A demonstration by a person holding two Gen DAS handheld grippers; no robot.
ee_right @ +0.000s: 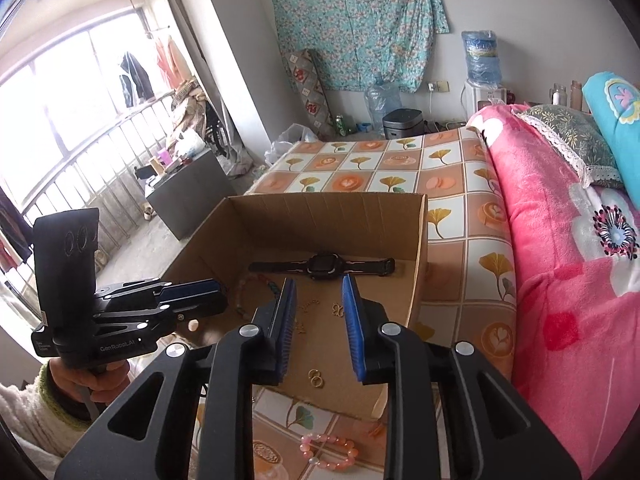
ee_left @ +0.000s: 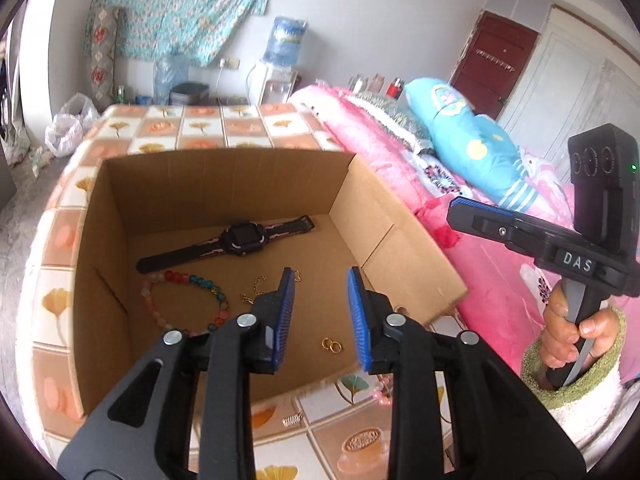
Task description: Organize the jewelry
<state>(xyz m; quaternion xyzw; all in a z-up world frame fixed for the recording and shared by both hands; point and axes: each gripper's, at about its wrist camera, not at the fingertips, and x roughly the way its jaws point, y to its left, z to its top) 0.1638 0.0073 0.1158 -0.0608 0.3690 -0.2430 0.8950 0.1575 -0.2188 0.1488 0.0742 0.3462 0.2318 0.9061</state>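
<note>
Nearest the right wrist camera, a pink bead bracelet (ee_right: 329, 453) lies on the tiled tablecloth (ee_right: 472, 240) in front of the cardboard box (ee_right: 420, 248), below the right gripper (ee_right: 320, 320) and partly cut off by its arm. A small silver clip (ee_left: 292, 420) lies on the cloth by the box's near edge.

Both tongs hang over the box with nothing between their blue pads. The left gripper (ee_left: 320, 316) is released, its jaws apart; the right one likewise.

Just inside the near edge, two gold rings (ee_left: 331, 345) lie side by side between the left gripper's pads. Farther in, a thin gold chain (ee_left: 256, 290) is partly hidden by the left pad, and a multicoloured bead bracelet (ee_left: 188, 300) curls toward the box's left wall. A black wristwatch (ee_left: 240, 240) lies flat near the far wall.

A hand (ee_left: 568, 332) in a green-cuffed sleeve grips the right handle.
</note>
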